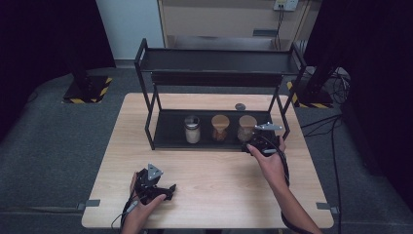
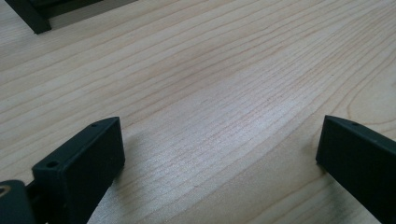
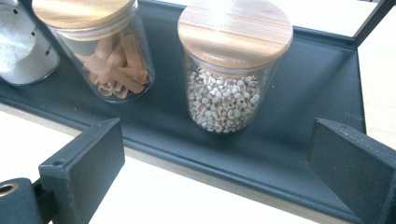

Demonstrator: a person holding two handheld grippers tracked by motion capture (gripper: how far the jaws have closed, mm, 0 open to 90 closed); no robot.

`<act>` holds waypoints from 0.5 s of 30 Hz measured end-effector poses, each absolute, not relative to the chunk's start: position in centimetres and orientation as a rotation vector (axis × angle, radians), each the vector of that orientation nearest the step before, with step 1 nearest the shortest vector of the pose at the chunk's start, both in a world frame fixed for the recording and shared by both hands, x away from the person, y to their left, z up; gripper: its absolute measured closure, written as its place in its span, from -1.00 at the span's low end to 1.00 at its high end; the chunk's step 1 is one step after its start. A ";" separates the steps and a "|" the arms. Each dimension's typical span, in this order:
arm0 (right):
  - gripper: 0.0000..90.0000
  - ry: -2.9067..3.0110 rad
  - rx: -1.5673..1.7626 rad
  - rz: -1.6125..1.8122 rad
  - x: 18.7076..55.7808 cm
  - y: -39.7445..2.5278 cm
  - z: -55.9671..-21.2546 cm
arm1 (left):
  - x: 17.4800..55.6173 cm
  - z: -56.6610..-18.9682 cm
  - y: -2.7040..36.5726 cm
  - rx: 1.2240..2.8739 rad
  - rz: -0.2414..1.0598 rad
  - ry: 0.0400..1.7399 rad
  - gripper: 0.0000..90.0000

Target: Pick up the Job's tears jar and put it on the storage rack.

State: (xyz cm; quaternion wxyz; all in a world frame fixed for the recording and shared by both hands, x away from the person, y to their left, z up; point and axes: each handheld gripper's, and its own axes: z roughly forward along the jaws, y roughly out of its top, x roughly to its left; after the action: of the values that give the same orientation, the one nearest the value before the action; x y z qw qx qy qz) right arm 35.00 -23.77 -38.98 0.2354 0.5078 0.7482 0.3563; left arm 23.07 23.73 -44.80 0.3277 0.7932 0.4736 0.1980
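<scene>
Three jars stand in a row on the lower shelf [image 1: 168, 134] of a black two-tier rack. A metal-lidded jar of white powder [image 1: 192, 129] is on the left. A jar of brown sticks [image 1: 220, 127] with a wooden lid is in the middle. A wooden-lidded jar of pale grains [image 1: 246, 128] is on the right. My right gripper [image 1: 258, 142] is open just in front of the grain jar [image 3: 232, 70], with the stick jar [image 3: 102, 46] to its left and nothing between the jaws. My left gripper [image 1: 168, 190] rests open on the table near the front edge, over bare wood [image 2: 210, 93].
The rack's top shelf [image 1: 219, 61] overhangs the jars. A small dark round object [image 1: 239, 106] lies on the table behind the rack. The shelf's front lip [image 3: 196, 168] runs between my right gripper and the jars. A cabinet stands behind the table.
</scene>
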 end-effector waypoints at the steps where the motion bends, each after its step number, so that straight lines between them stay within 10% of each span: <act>1: -0.91 2.051 1.392 0.979 34.9 -23.8 -39.0 | 23.1 -44.8 23.7 2.077 0.519 1.240 -1.00; 15: -0.91 2.051 1.371 0.982 33.5 -24.5 -39.2 | 23.1 -44.8 23.7 2.077 0.519 1.240 -1.00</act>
State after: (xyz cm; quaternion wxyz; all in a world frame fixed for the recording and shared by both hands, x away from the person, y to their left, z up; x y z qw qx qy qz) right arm 33.54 -24.47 -39.16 0.2409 0.5013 0.7496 0.3588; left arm 23.07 23.72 -44.79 0.3274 0.7933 0.4736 0.1982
